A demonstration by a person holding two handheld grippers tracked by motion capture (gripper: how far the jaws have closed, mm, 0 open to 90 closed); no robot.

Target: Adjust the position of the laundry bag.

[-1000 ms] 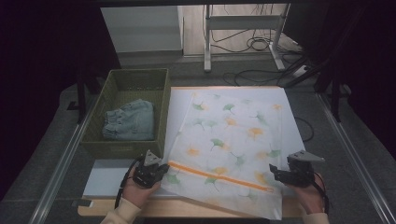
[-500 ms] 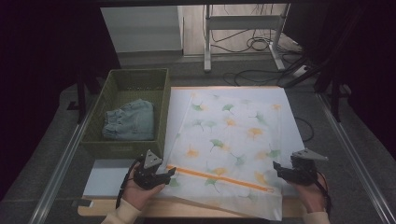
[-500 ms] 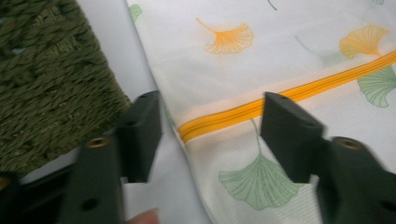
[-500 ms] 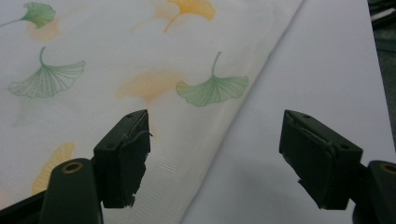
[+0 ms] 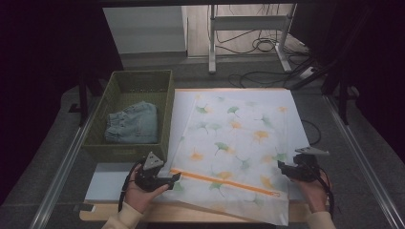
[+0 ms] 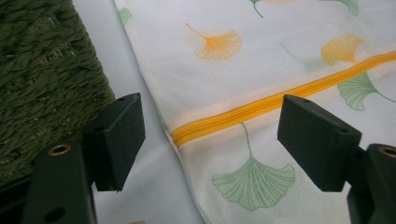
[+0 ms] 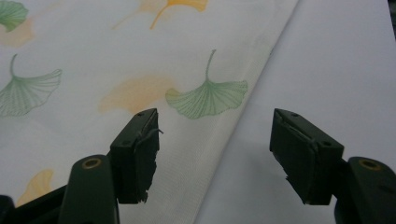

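At the tabletop's near edge, I am parting my left gripper's [image 5: 168, 179] jaws wide beside the wicker basket [image 5: 125, 143], letting go the zipper [image 6: 261, 106] end of the leaf-print laundry bag [image 5: 239, 143] lying flat. My right gripper [image 5: 282, 168] is narrowing its open, empty jaws astride the bag's right edge, probably to pinch it.

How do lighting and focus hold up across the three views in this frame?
High view: the white leaf-print zippered bag is brightly lit, slightly washed out at its far end, with dark surroundings. Left gripper view: the orange zipper is sharp, the green woven basket soft. Right gripper view: even light, near jaws slightly blurred.
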